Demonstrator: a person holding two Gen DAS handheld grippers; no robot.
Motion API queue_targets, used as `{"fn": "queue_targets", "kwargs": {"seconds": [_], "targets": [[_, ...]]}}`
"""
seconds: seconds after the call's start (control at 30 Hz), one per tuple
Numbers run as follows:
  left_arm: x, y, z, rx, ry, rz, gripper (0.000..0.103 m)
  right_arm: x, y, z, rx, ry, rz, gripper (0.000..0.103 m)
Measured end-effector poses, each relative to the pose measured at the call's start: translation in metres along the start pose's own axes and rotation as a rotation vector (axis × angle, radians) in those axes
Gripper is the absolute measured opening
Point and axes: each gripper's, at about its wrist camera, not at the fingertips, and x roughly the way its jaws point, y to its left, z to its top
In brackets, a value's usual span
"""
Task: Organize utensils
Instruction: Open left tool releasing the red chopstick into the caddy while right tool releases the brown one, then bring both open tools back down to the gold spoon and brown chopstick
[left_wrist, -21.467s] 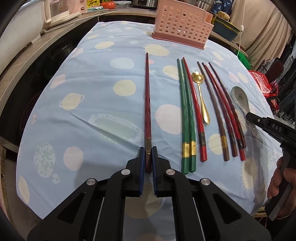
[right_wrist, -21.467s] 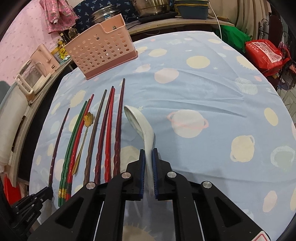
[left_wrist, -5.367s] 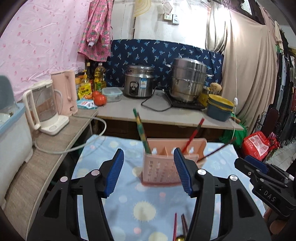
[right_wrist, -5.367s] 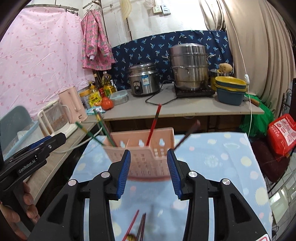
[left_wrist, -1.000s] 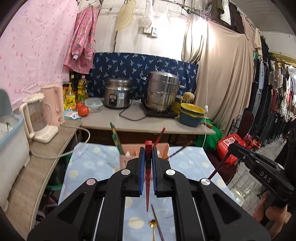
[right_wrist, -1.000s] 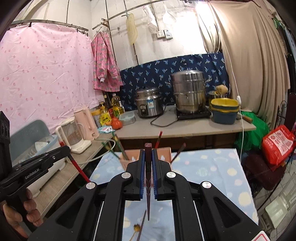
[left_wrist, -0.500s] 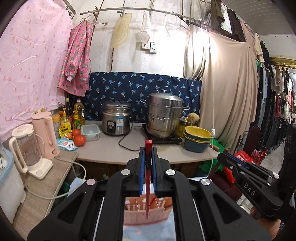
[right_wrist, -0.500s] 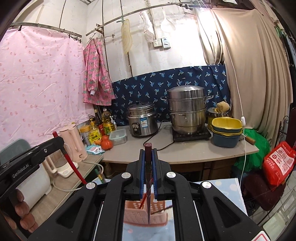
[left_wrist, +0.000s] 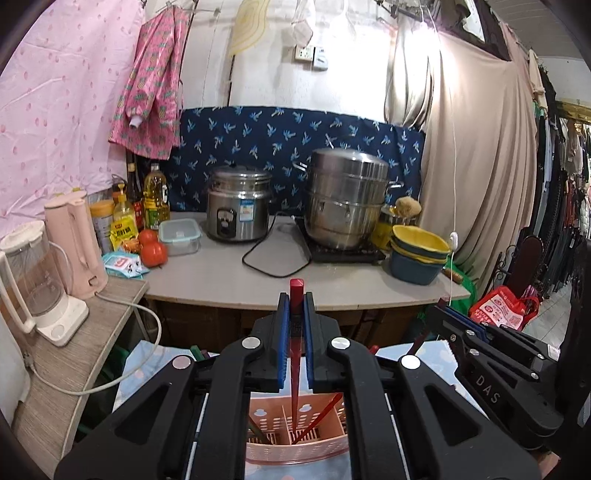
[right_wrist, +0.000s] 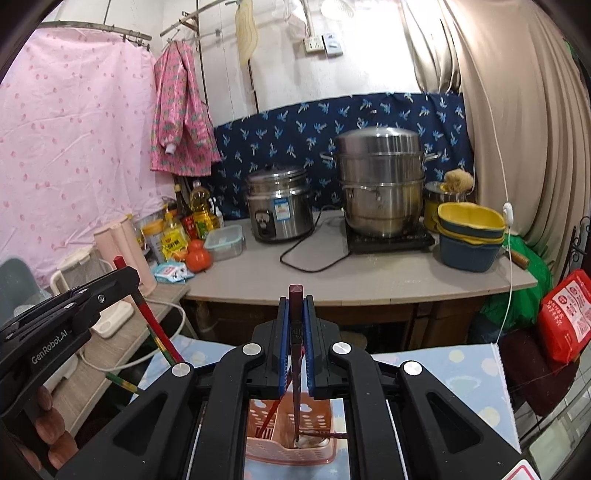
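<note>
My left gripper (left_wrist: 294, 314) is shut on a red chopstick (left_wrist: 295, 354) that hangs upright, tip down inside the pink perforated basket (left_wrist: 295, 448) below it. A red and a green chopstick lean in that basket. My right gripper (right_wrist: 295, 317) is shut on a dark maroon chopstick (right_wrist: 296, 369), held upright with its tip down in the pink basket (right_wrist: 291, 450). In the left wrist view the right gripper (left_wrist: 443, 310) shows at the right. The left gripper (right_wrist: 127, 275) with its red chopstick (right_wrist: 155, 325) shows at the left of the right wrist view.
The basket stands on a table with a blue spotted cloth (right_wrist: 461, 365). Behind it runs a counter (left_wrist: 332, 288) with a rice cooker (left_wrist: 238, 203), a steel steamer pot (left_wrist: 345, 199), stacked bowls (left_wrist: 417, 254), tomatoes and bottles. A kettle and a blender (left_wrist: 33, 280) sit on the left shelf.
Both grippers have moved forward over the table toward the counter, each still shut on its chopstick. The pink basket, ahead a second ago, now lies right under the fingers with both chopstick tips in it.
</note>
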Motion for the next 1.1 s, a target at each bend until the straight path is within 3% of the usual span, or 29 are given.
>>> {"fn": "queue_targets", "kwargs": {"seconds": [0.17,0.2,0.27,0.37,0.77,1.1], "targets": [[0.007,0.005,-0.01,-0.013,0.013,0.01,0.008,0.011,0.001,-0.009,0.0,0.025,-0.009,0.008],[0.006,0.006,-0.01,-0.017,0.01,0.013,0.01,0.011,0.001,-0.01,0.002,0.023,-0.012,0.012],[0.002,0.008,-0.012,-0.021,0.001,0.026,0.025,0.008,0.0,-0.012,0.008,0.023,-0.011,0.018],[-0.003,0.01,-0.012,-0.027,-0.004,0.033,0.031,0.004,0.002,-0.014,0.003,0.019,-0.016,0.022],[-0.037,0.016,-0.028,-0.038,0.01,0.045,0.032,-0.028,0.007,-0.034,-0.003,0.035,-0.019,0.023],[-0.076,0.015,-0.064,-0.047,0.048,0.042,0.032,-0.075,0.008,-0.079,0.002,0.076,-0.032,0.023]]}}
